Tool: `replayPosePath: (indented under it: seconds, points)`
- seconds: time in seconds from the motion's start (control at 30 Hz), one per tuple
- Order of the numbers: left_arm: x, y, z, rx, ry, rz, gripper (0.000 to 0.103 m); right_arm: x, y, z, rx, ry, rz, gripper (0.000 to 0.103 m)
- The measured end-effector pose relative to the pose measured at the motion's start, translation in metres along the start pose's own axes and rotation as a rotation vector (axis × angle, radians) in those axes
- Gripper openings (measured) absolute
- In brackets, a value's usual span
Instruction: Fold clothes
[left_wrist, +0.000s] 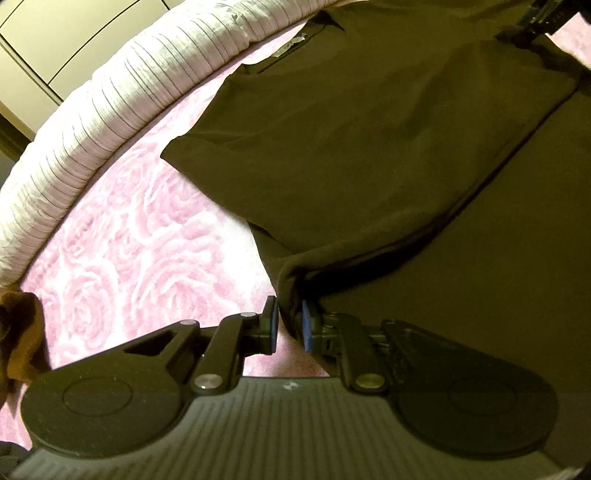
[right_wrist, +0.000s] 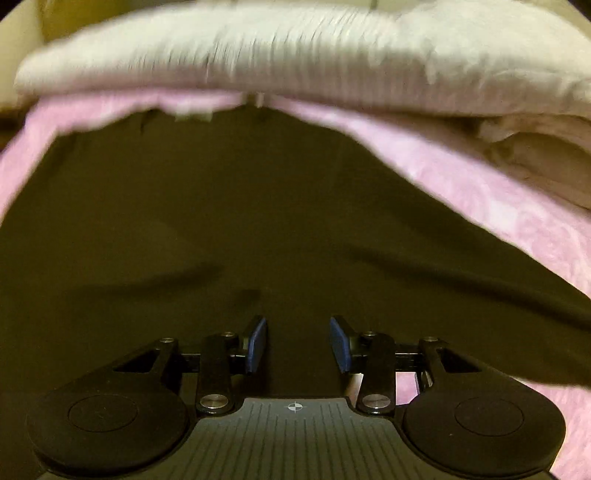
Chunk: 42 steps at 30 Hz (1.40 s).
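Pinching the dark shirt's (left_wrist: 369, 129) folded corner, the left tongs (left_wrist: 290, 325) anchor it; the right tongs (right_wrist: 297, 345) hover spread above it, holding nothing.

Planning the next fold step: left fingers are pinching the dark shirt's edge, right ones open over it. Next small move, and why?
Probably lower the right gripper and pinch the dark shirt beneath it. Its fingers stand apart with nothing clamped, while the left gripper grips a folded edge. Both ends held would let the fold carry evenly across the pink blanket.
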<state>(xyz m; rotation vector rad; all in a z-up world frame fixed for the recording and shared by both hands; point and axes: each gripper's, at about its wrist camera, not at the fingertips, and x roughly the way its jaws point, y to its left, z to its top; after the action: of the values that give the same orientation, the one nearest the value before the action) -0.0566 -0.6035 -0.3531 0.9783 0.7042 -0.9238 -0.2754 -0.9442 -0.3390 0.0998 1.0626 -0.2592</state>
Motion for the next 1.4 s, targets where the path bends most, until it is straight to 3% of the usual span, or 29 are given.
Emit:
replayPosePath:
  seconds: [0.03, 0.1, 0.2, 0.23, 0.33, 0.4, 0.47, 0.57, 0.67, 0.8, 0.9, 1.0, 1.2, 1.3, 1.4]
  points:
    - [0.0, -0.001, 0.001, -0.003, 0.007, 0.007, 0.012, 0.0, 0.0, 0.0, -0.029, 0.007, 0.01, 0.002]
    - [0.001, -0.003, 0.003, -0.009, 0.022, 0.022, 0.012, -0.013, 0.011, -0.003, -0.148, -0.048, -0.036, 0.002]
    - [0.003, -0.007, 0.005, -0.014, 0.037, 0.043, 0.011, -0.034, 0.033, -0.018, -0.312, -0.192, -0.176, 0.003]
    - [0.003, -0.008, 0.005, -0.017, 0.039, 0.047, 0.011, -0.033, 0.035, -0.024, -0.326, -0.202, -0.202, 0.008]
    - [0.003, -0.009, 0.006, -0.028, 0.046, 0.054, 0.011, -0.016, 0.022, -0.034, -0.229, -0.114, -0.224, 0.046]
    - [0.0, -0.008, 0.005, -0.037, 0.045, 0.045, 0.011, -0.015, 0.01, -0.034, -0.112, -0.084, -0.233, 0.048]
    - [-0.005, -0.005, 0.004, -0.047, 0.034, 0.033, 0.011, -0.023, 0.011, -0.029, -0.057, -0.109, -0.232, 0.048]
    - [-0.011, 0.0, 0.0, -0.058, 0.022, 0.01, 0.012, -0.037, 0.031, -0.014, -0.031, -0.162, -0.151, 0.048]
    - [-0.015, 0.006, -0.005, -0.071, 0.012, -0.013, 0.012, -0.035, 0.064, 0.013, -0.004, -0.181, 0.002, 0.048]
    - [-0.026, 0.02, -0.017, -0.131, -0.003, -0.013, 0.011, -0.014, 0.128, 0.065, -0.053, -0.204, 0.193, 0.048]
    - [-0.038, 0.032, -0.031, -0.232, -0.012, -0.032, 0.011, 0.007, 0.184, 0.107, -0.117, -0.235, 0.283, 0.048]
    - [-0.051, 0.039, -0.048, -0.306, -0.022, -0.048, 0.011, 0.032, 0.241, 0.142, -0.187, -0.242, 0.339, 0.048]
    - [-0.062, 0.048, -0.091, -0.418, 0.0, -0.064, 0.011, 0.112, 0.305, 0.194, -0.162, -0.11, 0.378, 0.043]
    - [-0.061, 0.054, -0.106, -0.428, 0.01, -0.062, 0.011, 0.13, 0.305, 0.21, -0.086, -0.103, 0.406, 0.043]
    - [-0.06, 0.061, -0.115, -0.432, 0.012, -0.063, 0.011, 0.104, 0.287, 0.212, 0.019, -0.186, 0.438, 0.043]
